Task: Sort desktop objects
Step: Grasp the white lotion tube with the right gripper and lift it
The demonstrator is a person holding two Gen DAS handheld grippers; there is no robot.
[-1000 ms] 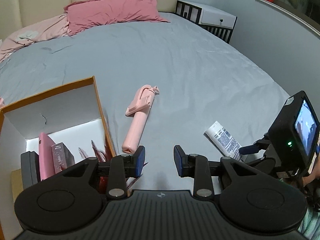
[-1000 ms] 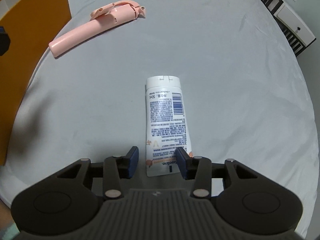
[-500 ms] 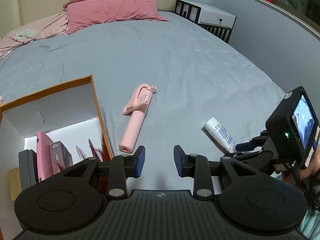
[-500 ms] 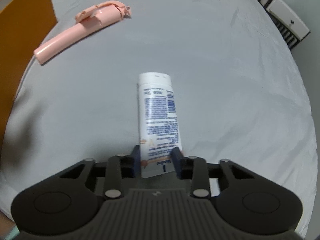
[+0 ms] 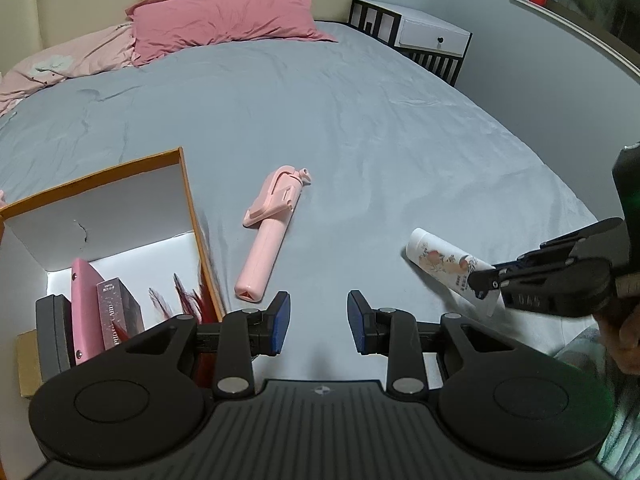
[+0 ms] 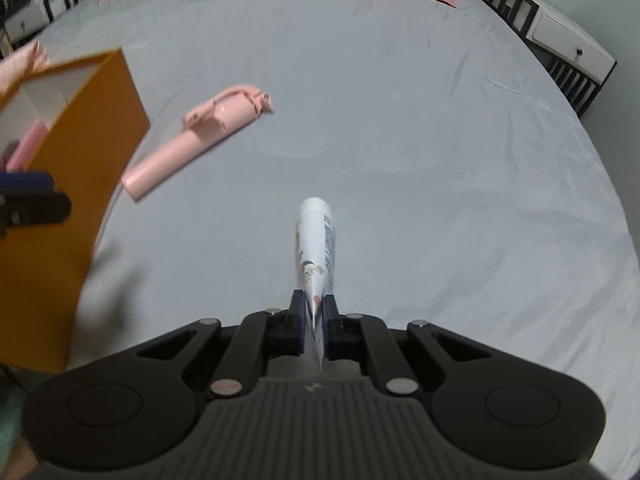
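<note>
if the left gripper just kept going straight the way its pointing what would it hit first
Probably the grey bedsheet: the left gripper is open and empty, aimed at bare sheet between the pink selfie stick and the white tube. Depth is hard to judge.

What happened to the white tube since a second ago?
The right gripper has just been closing its fingers on the crimped end of the white tube, which lay flat on the grey bed before. Now the tube is pinched, turned on edge and lifted off the sheet. The left gripper stayed open and empty; the pink selfie stick and orange box did not move.
</note>
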